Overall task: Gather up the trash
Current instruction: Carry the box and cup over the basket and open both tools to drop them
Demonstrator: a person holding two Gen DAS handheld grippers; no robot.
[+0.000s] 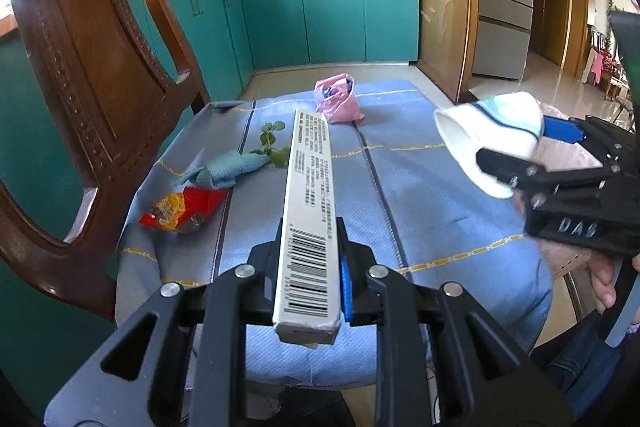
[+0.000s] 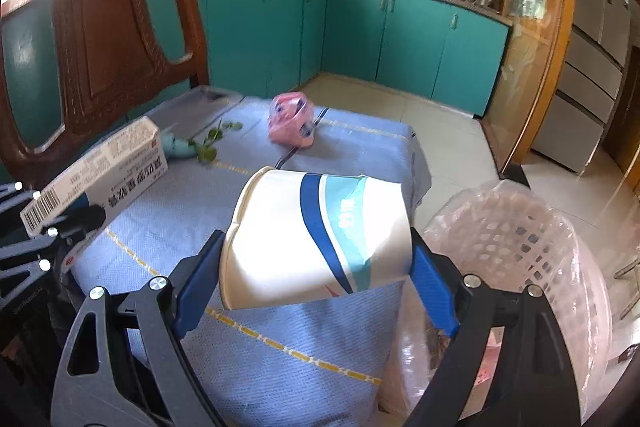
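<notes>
Your left gripper [image 1: 310, 267] is clamped on a long white box [image 1: 308, 211], barcode end near you, the box pointing away over the table [image 1: 440, 195] with its blue cloth. Your right gripper [image 2: 316, 267] squeezes a white paper cup [image 2: 316, 239] with blue stripes, held on its side, off the cloth, rim to the left. Just right of the cup, beside the table edge, sits a pink basket [image 2: 520, 239] lined with a clear bag. On the cloth: a red wrapper [image 1: 180, 211] near left, a crumpled blue tissue [image 1: 228, 169] touching a green sprig [image 1: 274, 147] beyond it, and a pink bag [image 1: 336, 99] at the far middle. A wooden chair [image 1: 88, 87] stands left of the table.
</notes>
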